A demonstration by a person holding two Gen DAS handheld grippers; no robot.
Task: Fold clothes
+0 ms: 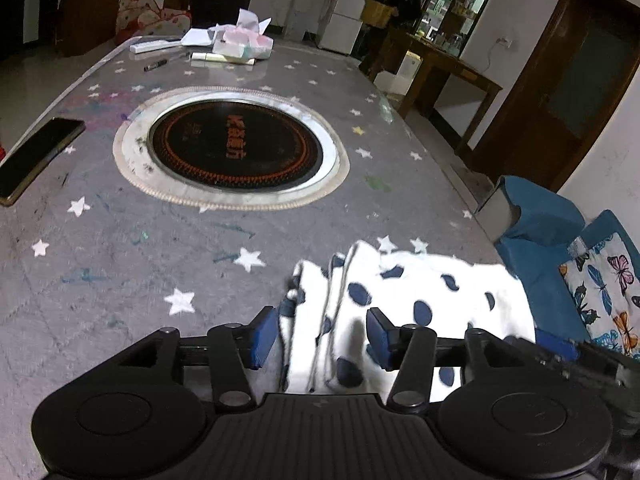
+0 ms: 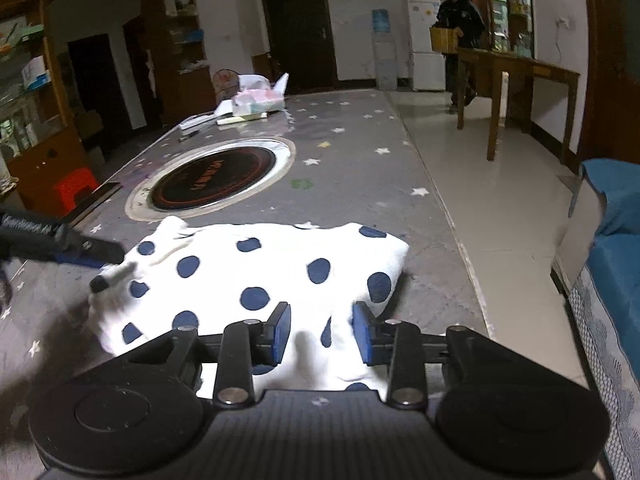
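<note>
A: Polka-dot garment (image 2: 256, 272), white with navy dots, lies bunched on the star-print surface (image 1: 120, 240), near its edge and just short of the round inset cooktop (image 1: 236, 148).

B: Tongs?

A: Left tongs (image 1: 322, 334) spread, fabric running up between the blue pads (image 1: 264, 332); not pinching. Right tongs (image 2: 322, 334) also spread, a ridge of cloth standing in the gap. Right view shows the left tool at the garment's far corner.

B: Handling?

A: Judged soft, light, limp: it will sag and drag rather than hold shape. Layers already overlap, so this fits either a partly folded or a crumpled state. Best purchase is a hem or corner, taken through all layers.
</note>
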